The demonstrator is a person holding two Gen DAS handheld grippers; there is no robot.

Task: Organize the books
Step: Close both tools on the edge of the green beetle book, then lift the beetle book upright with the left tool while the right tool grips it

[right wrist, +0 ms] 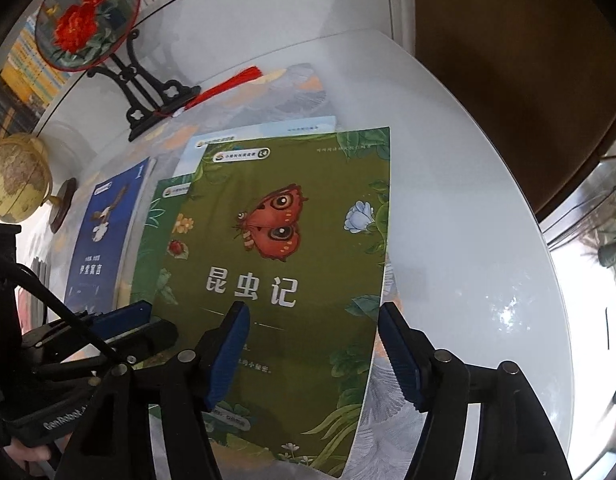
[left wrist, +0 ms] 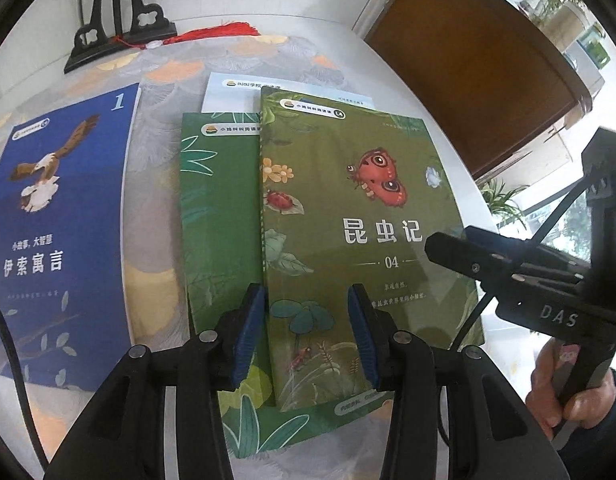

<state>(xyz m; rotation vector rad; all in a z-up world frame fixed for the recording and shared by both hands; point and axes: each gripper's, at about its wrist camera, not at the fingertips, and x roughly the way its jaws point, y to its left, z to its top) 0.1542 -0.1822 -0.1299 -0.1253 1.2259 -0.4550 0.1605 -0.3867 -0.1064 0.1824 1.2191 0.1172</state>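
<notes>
A green butterfly book (left wrist: 348,232) lies on top of a second green book (left wrist: 215,216) and a white booklet (left wrist: 235,92); it also shows in the right wrist view (right wrist: 291,264). A blue eagle book (left wrist: 55,232) lies apart to the left, also seen in the right wrist view (right wrist: 103,240). My left gripper (left wrist: 305,332) is open and empty, hovering over the butterfly book's lower left part. My right gripper (right wrist: 312,360) is open and empty above the same book's lower right edge; it shows in the left wrist view (left wrist: 448,252).
The books lie on a patterned mat (left wrist: 163,80) on a round white table (right wrist: 468,240). A framed flower ornament on a black stand (right wrist: 147,92) with a red tassel (left wrist: 219,34) and a globe (right wrist: 15,180) stand at the back. A brown chair (left wrist: 468,60) is beyond the table.
</notes>
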